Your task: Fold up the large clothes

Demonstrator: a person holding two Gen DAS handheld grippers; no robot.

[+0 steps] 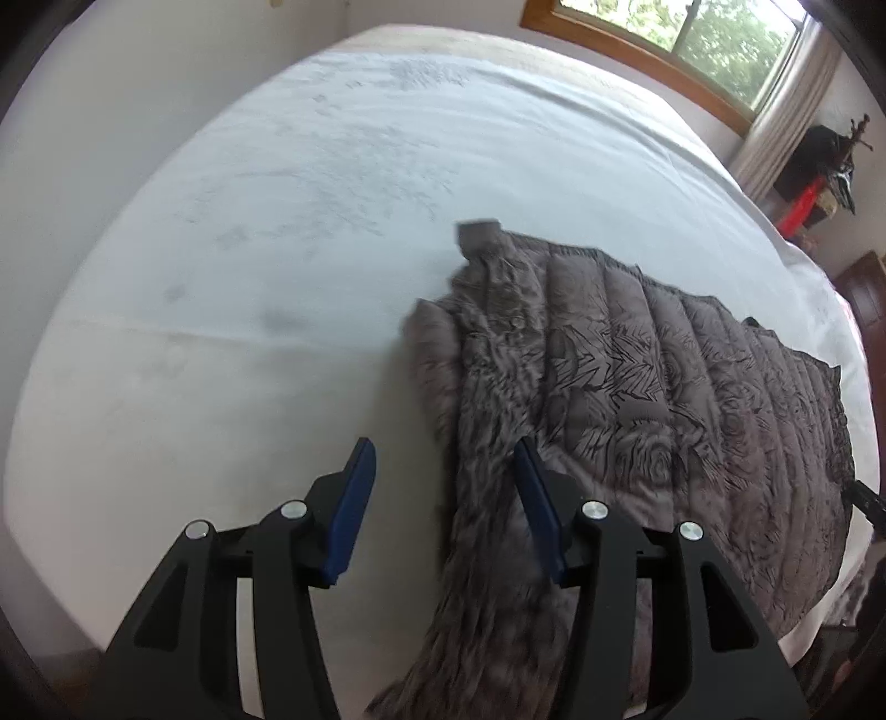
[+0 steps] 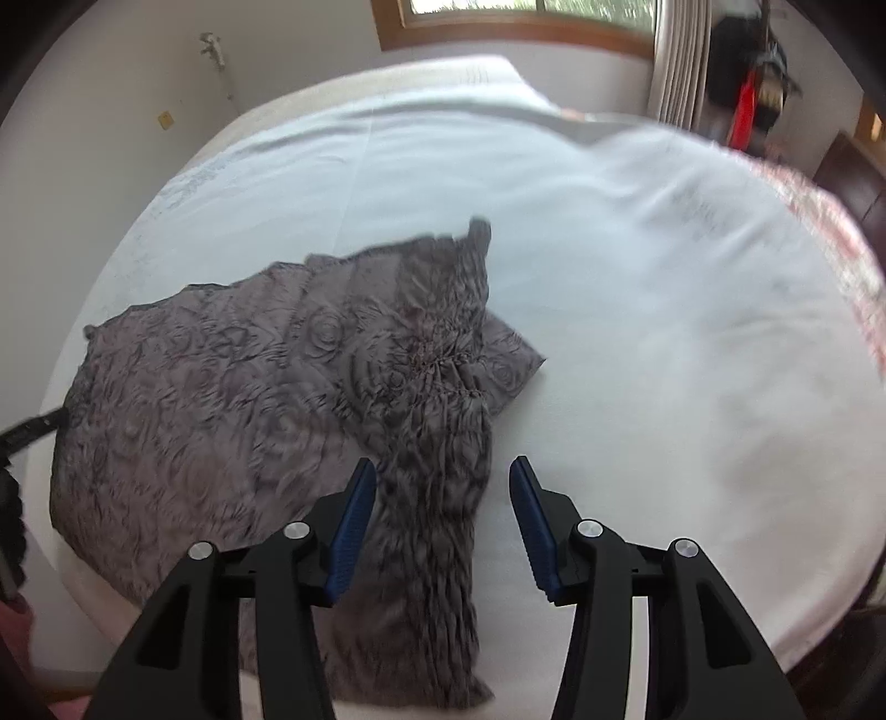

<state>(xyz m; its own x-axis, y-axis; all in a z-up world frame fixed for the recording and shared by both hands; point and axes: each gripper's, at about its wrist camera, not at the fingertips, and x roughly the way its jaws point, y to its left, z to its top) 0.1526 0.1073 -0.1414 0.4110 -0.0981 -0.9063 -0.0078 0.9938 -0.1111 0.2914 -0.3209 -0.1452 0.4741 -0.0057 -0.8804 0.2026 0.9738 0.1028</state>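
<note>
A grey quilted jacket with a dark rose pattern (image 1: 664,399) lies flat on the white bed sheet (image 1: 277,249). One sleeve (image 1: 493,498) is folded over and runs toward the near edge. My left gripper (image 1: 443,509) is open and empty, hovering above the sleeve's left side. In the right wrist view the jacket (image 2: 221,387) lies to the left, with a sleeve (image 2: 437,471) running down between the fingers. My right gripper (image 2: 443,526) is open and empty above that sleeve.
The bed fills both views. A wood-framed window (image 1: 692,50) with a pale curtain (image 1: 786,127) is behind it. Dark clutter and a red item (image 1: 803,205) stand by the far right corner. A dark wooden headboard (image 2: 853,171) is at the right.
</note>
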